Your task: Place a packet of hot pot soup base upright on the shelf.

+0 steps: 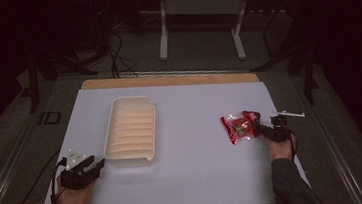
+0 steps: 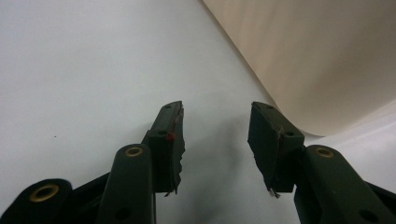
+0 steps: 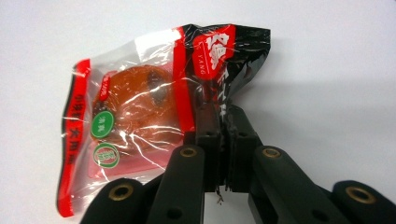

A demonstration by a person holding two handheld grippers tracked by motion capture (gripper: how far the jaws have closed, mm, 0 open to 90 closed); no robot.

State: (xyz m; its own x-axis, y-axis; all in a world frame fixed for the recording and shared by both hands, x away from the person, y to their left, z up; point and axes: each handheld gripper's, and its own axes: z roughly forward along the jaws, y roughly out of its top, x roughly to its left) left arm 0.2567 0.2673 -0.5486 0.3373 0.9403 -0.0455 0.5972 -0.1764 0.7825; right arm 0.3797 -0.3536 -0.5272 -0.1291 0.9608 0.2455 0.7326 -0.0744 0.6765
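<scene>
— Two tongs on the worktop (image 1: 191, 181), and they're doing different jobs. What's each one up to?

— The right tongs (image 3: 223, 122) are clamped together on the edge of a snack packet (image 3: 140, 112), pinching the crimped black-and-red end. That looks like a grip on the seal, not the contents, which I'd judge keeps the food inside from being squashed.

— And the left tongs (image 2: 215, 133)?

— Spread apart with nothing between them, resting low on the white sheet just beside the cream tray (image 1: 130, 129). They seem parked near its near corner, perhaps ready to steady it.

— Where does the packet sit?

— On the right side of the worktop, well apart from the tray, which lies empty and ribbed inside.

— How does the packet look?

— Crinkly clear film with red borders and a black end panel, white lettering, two round green stickers. Through the window shows something orange-brown and glossy. It looks light and slippery, so the film could slide.
</scene>
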